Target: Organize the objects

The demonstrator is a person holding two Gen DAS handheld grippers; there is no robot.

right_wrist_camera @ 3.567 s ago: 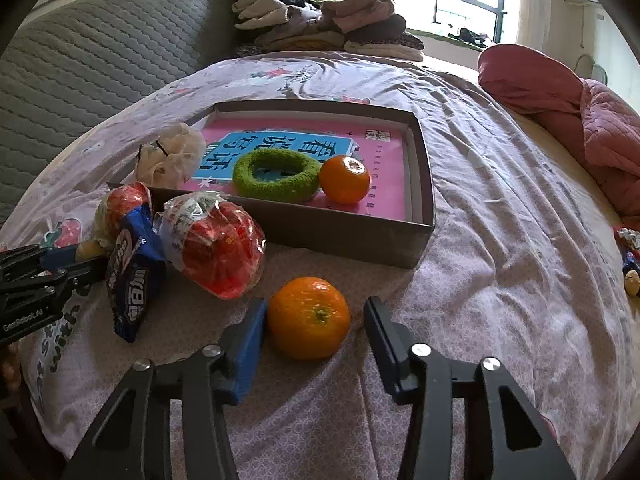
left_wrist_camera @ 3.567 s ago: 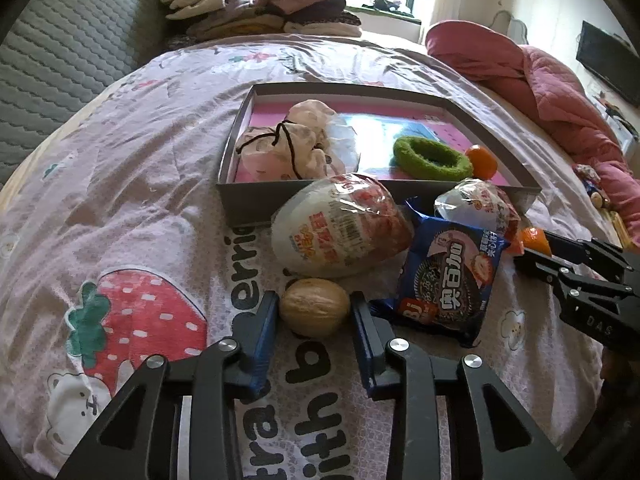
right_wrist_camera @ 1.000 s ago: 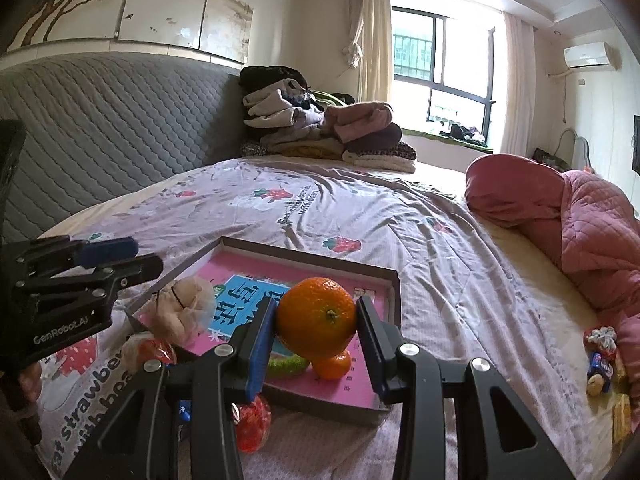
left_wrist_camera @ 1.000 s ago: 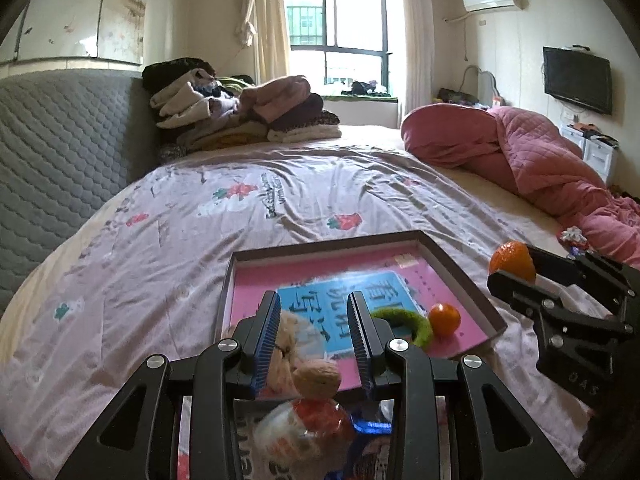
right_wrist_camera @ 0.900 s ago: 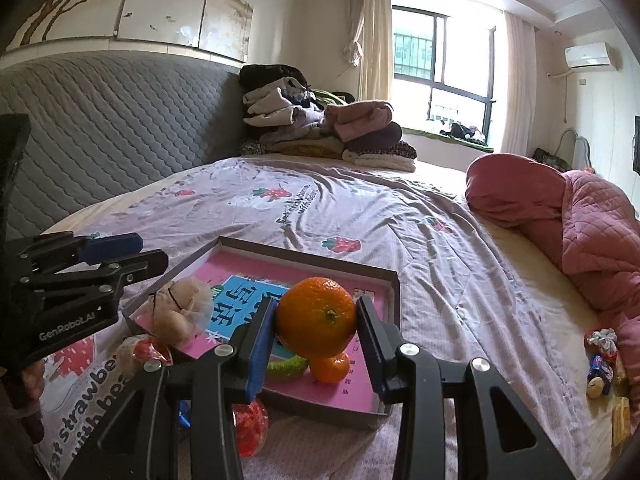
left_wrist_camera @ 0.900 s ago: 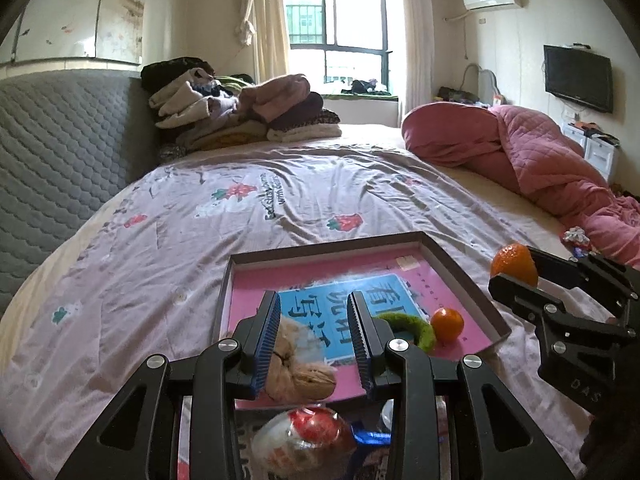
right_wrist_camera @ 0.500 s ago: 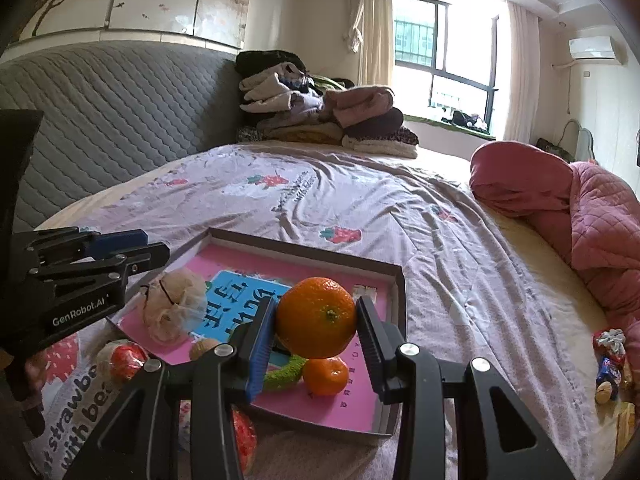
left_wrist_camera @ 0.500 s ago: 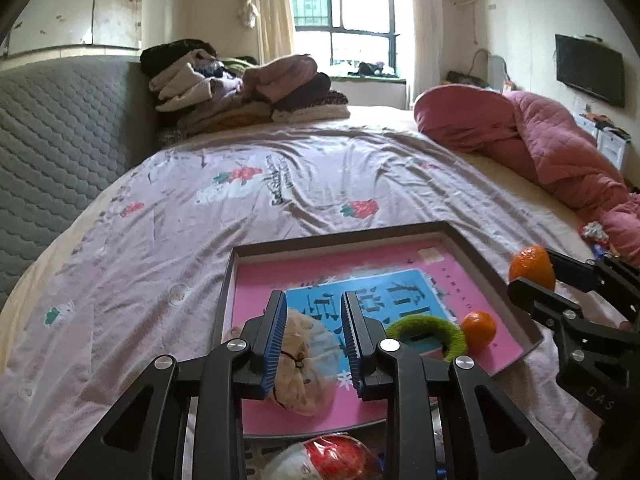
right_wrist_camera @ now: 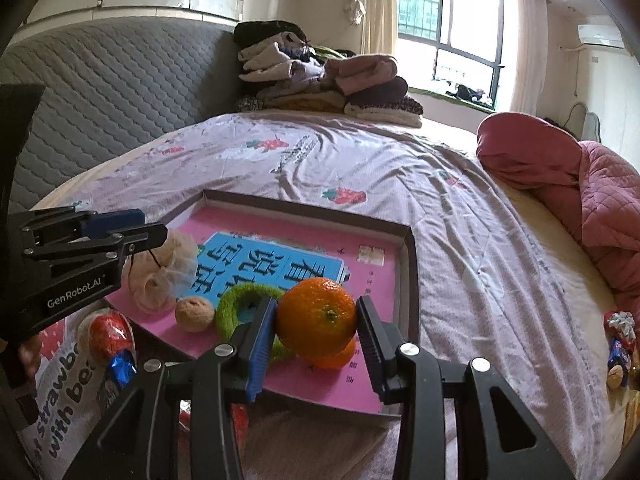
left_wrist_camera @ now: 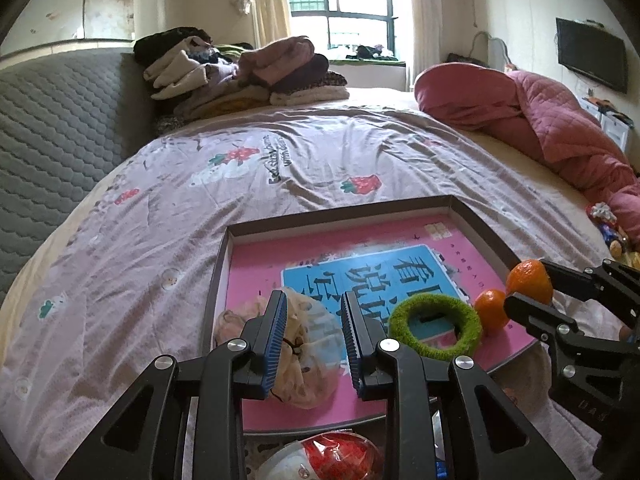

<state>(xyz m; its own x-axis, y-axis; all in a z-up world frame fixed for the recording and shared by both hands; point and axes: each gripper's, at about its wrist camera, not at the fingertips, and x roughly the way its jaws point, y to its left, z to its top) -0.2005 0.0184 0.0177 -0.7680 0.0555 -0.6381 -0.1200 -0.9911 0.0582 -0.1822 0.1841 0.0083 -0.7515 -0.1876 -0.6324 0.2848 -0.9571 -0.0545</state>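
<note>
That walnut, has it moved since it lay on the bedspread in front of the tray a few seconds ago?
Yes. The walnut now lies inside the tray, on the pink book beside the green ring, no longer between the left gripper fingers.

Folded clothes piled by the window; pink quilt bunched right

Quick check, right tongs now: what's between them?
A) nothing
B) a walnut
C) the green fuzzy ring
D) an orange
D: in the right wrist view the right tongs are clamped on an orange, held above the box; the walnut and the green ring lie on the box floor.
</note>
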